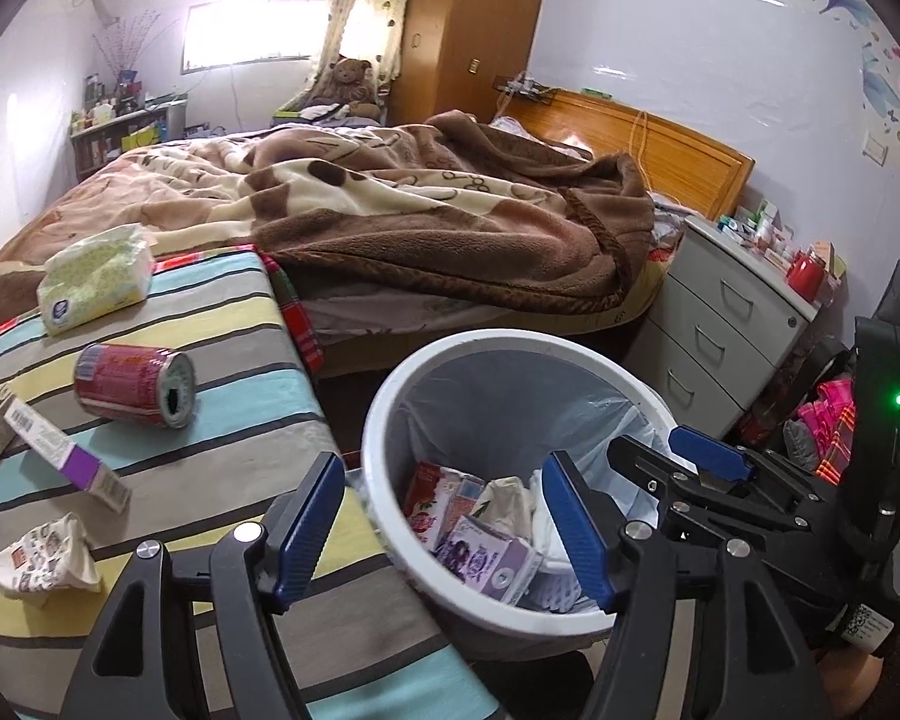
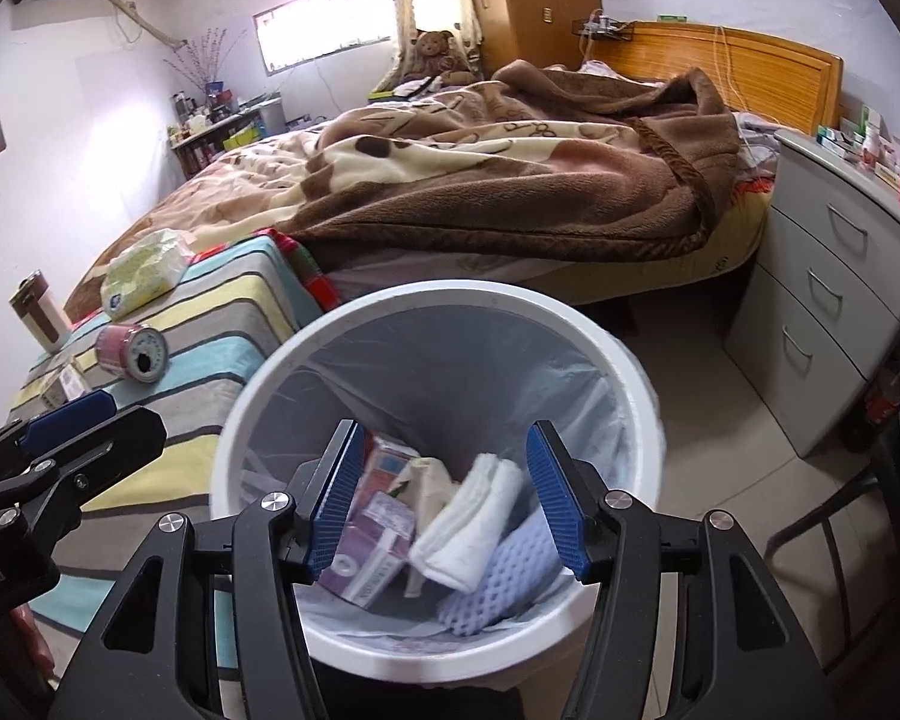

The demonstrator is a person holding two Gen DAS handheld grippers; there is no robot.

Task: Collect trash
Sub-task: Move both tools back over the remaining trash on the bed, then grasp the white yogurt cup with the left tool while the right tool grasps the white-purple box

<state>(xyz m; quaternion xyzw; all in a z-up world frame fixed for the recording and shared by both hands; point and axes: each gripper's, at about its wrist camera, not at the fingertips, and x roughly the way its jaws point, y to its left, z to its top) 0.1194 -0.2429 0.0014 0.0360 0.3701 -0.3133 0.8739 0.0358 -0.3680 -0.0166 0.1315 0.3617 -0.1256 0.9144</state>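
A white trash bin (image 1: 390,396) (image 2: 252,396) with a clear liner stands beside a striped table (image 1: 240,312) (image 2: 222,324). It holds cartons, a purple box (image 1: 492,558) (image 2: 372,546), white folded cloth (image 2: 474,522) and blue mesh (image 2: 498,582). On the table lie a red can (image 1: 132,384) (image 2: 132,354), a long box (image 1: 60,450), a crumpled wrapper (image 1: 48,552) and a tissue pack (image 1: 96,276) (image 2: 144,270). My left gripper (image 1: 444,534) is open and empty at the bin's near left rim. My right gripper (image 2: 444,504) is open and empty above the bin, and shows in the left wrist view (image 1: 690,468).
A bed with a brown blanket (image 1: 450,204) (image 2: 510,180) lies behind. A grey drawer cabinet (image 1: 720,324) (image 2: 828,300) stands to the right. A brown-and-white tumbler (image 2: 39,318) stands at the table's far left. A dark chair frame (image 2: 840,516) is at the right.
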